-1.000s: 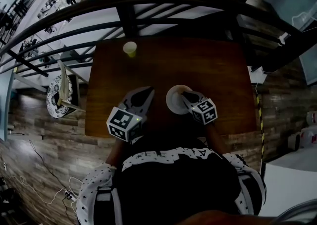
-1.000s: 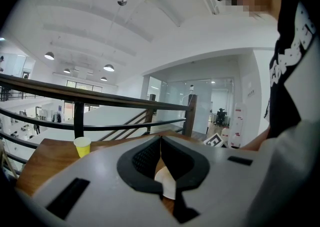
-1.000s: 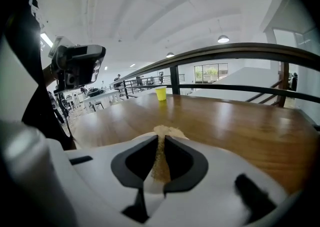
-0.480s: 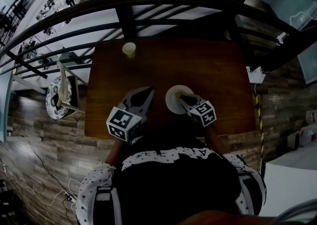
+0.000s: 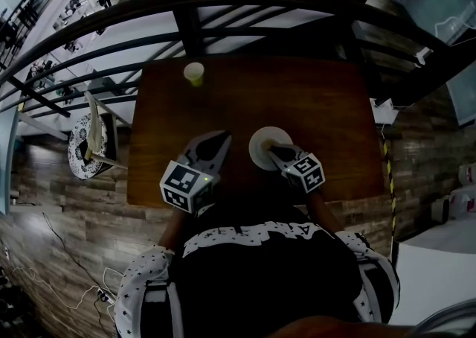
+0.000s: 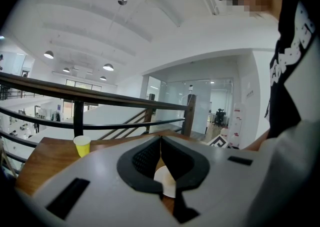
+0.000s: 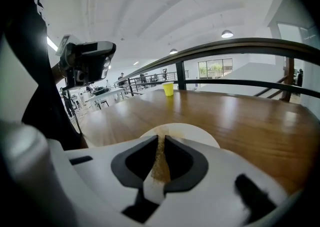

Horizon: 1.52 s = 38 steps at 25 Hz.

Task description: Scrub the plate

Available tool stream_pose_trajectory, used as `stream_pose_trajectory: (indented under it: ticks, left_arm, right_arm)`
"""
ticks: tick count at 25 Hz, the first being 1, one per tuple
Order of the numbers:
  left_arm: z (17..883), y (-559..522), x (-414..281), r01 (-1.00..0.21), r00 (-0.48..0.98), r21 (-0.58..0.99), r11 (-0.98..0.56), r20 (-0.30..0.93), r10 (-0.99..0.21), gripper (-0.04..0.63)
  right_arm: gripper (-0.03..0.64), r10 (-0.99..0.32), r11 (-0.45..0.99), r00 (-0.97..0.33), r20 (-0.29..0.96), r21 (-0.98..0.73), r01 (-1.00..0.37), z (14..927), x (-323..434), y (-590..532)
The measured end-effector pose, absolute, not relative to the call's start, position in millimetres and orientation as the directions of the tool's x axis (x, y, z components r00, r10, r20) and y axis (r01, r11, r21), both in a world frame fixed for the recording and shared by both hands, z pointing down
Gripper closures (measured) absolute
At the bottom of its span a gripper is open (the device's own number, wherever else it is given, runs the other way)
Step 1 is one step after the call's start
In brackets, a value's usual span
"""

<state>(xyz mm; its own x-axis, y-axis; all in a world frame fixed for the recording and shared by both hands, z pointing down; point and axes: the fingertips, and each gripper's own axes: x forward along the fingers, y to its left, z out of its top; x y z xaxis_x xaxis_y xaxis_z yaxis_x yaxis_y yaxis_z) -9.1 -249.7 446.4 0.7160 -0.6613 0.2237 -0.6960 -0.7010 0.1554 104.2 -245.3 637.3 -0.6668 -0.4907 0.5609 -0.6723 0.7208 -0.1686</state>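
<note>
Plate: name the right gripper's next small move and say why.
Probably sweep the right gripper forward across the plate. Its jaws are shut on a thin brownish pad that stands at the plate's near rim, so most of the white surface lies ahead of it. The left gripper, shut and empty, sits beside the plate without holding it.

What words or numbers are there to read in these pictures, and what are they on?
No text reads clearly.
Black shirt: white letters, too warped to read.
Left cube, right cube: black-and-white marker patterns, not words.
Yellow cup, plate: no print visible.
</note>
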Motion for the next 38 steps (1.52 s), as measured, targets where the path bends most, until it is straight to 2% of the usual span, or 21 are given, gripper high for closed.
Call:
stream_pose_trajectory:
  ticks: [38]
  left_arm:
    - [454, -254, -20, -0.703, 0.709, 0.168, -0.691, 0.239, -0.664, 0.581]
  right_arm:
    - [0.568, -0.413, 0.731, -0.744, 0.526, -0.296, -0.615, 632, 87, -212]
